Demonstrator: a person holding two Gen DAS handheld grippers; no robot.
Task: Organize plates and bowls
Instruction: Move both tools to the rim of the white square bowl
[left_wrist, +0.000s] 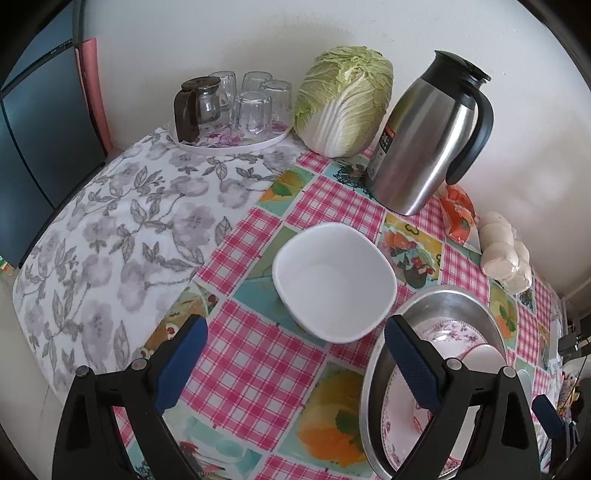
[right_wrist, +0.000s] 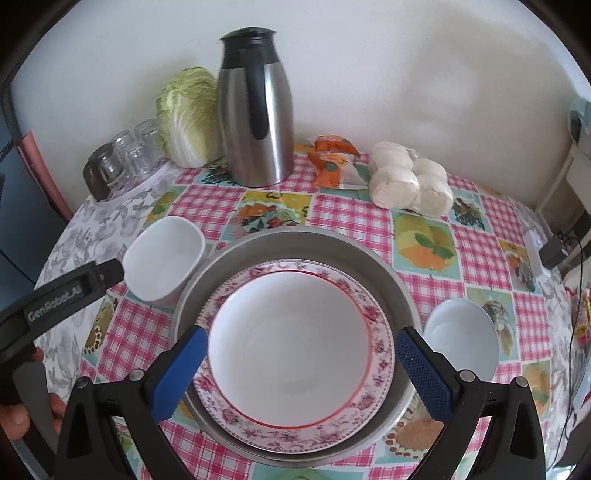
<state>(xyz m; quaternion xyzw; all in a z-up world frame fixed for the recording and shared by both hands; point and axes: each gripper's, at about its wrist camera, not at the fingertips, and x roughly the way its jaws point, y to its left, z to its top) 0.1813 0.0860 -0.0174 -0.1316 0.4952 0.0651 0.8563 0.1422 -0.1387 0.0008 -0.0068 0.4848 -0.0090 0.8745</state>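
The right gripper (right_wrist: 299, 363) is hovering spread wide over a round bowl (right_wrist: 290, 341), which is sitting on a floral plate (right_wrist: 376, 317) inside a steel basin (right_wrist: 369, 254). The left gripper (left_wrist: 295, 363) is also gaping empty, just short of a square bowl (left_wrist: 334, 282) lying beside the basin. A small bowl (right_wrist: 461, 338) is sitting right of the basin.

The table (right_wrist: 343, 214) carries a metal basin (right_wrist: 384, 269), 2 white bowls (right_wrist: 164, 254) (right_wrist: 461, 339), thermos (right_wrist: 255, 110), and cabbage (right_wrist: 188, 114).

Ahead of the left claw (left_wrist: 295, 363) bare worktop (left_wrist: 255, 354) lies free up to the square white bowl (left_wrist: 334, 282); the steel basin (left_wrist: 436, 302) crowds its right.
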